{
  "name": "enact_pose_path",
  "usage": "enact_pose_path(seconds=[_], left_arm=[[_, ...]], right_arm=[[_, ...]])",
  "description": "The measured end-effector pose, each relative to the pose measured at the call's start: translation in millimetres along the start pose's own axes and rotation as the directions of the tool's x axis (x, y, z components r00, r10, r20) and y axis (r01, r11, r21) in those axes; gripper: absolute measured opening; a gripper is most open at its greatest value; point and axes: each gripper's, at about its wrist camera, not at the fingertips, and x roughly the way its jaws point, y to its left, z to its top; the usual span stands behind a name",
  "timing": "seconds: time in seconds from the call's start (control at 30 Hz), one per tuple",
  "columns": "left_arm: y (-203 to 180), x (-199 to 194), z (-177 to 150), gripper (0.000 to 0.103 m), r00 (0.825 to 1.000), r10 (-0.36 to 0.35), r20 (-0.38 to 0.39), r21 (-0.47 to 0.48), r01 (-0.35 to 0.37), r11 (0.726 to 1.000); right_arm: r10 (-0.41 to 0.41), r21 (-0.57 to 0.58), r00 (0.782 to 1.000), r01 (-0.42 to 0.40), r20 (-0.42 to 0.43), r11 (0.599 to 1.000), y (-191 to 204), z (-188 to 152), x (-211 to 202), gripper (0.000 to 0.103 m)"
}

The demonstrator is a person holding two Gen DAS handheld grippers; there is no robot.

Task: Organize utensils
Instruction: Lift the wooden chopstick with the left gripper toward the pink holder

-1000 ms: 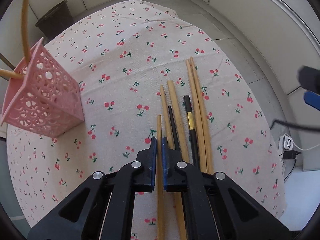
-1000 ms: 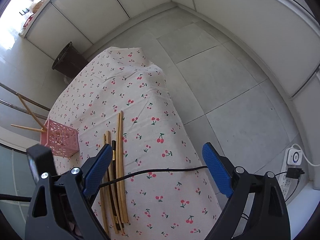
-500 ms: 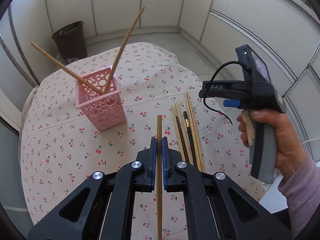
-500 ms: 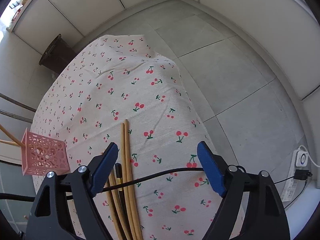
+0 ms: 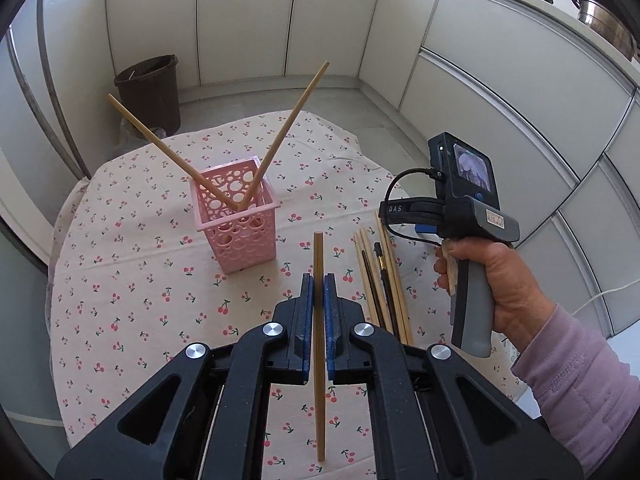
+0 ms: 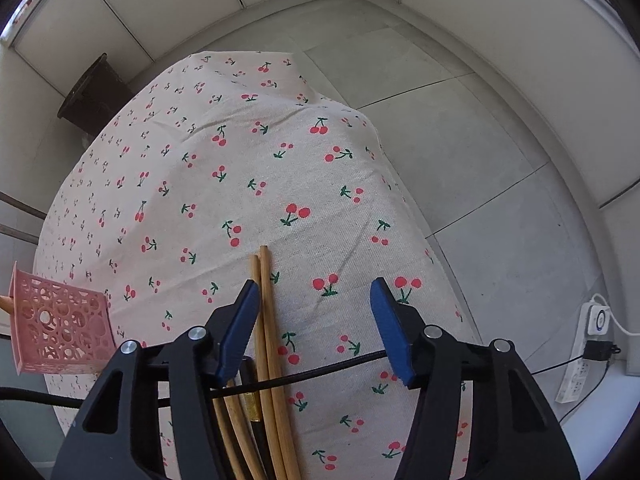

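My left gripper is shut on a single wooden chopstick, held above the cherry-print tablecloth. Ahead and to its left stands the pink perforated basket with two wooden chopsticks leaning out of it. Several wooden and dark chopsticks lie in a row on the cloth at the right. My right gripper hangs just over that row, jaws closing, with two wooden chopsticks beside its left pad and the pads not pressing on anything.
A dark bin stands on the floor behind the table. Cabinets line the far wall. A power strip lies on the floor at the right. The table's right edge drops to tiled floor.
The left gripper has lifted its chopstick off the cloth and tilted up toward the basket. The right gripper has come down over the row of chopsticks and its jaws have narrowed.
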Motion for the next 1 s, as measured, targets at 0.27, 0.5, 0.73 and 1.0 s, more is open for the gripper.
enact_pose_path(seconds=[0.27,0.5,0.73,1.0], left_arm=[[6,-3,-1,0.005,1.000,0.003,-0.001,-0.011,-0.003,1.000],[10,-5,0,0.005,1.000,0.007,0.004,-0.028,-0.007,1.000],[21,-12,4,0.005,0.999,0.011,0.040,-0.067,-0.008,0.998],[22,-26,5,0.005,0.996,0.026,0.087,-0.076,-0.020,0.997]], right_arm=[[-0.094,-0.135,0.993,0.103,0.069,0.985,23,-8,3,0.035],[0.011,-0.137,0.998,-0.002,0.064,0.991,22,-11,-2,0.005],[0.089,-0.174,0.981,-0.059,0.171,0.983,20,-17,-48,0.005],[0.138,-0.254,0.940,-0.057,0.312,0.965,23,-38,-114,0.005]])
